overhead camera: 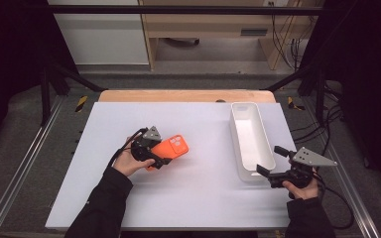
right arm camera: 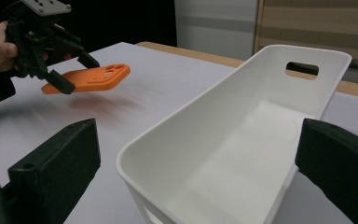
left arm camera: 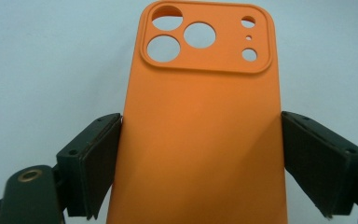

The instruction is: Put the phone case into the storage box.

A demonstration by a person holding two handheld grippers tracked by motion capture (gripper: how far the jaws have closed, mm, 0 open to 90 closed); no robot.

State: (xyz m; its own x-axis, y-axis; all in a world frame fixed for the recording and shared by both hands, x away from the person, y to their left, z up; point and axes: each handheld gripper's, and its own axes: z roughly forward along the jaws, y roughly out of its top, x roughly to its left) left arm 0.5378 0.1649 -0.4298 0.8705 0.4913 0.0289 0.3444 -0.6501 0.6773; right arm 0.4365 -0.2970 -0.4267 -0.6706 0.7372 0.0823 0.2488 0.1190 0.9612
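From the high view, the left gripper [overhead camera: 159,159] clamps an orange phone case [overhead camera: 171,150] over the white table [overhead camera: 188,198], left of the white bin [overhead camera: 250,139]; the right gripper [overhead camera: 274,161] sits at the bin's near end. In the left gripper view, both pads press the case's [left arm camera: 200,140] long edges. In the right gripper view, wide-open jaws straddle the bin's [right arm camera: 242,140] near corner without touching it, and the case [right arm camera: 98,77] hangs clear of the table.
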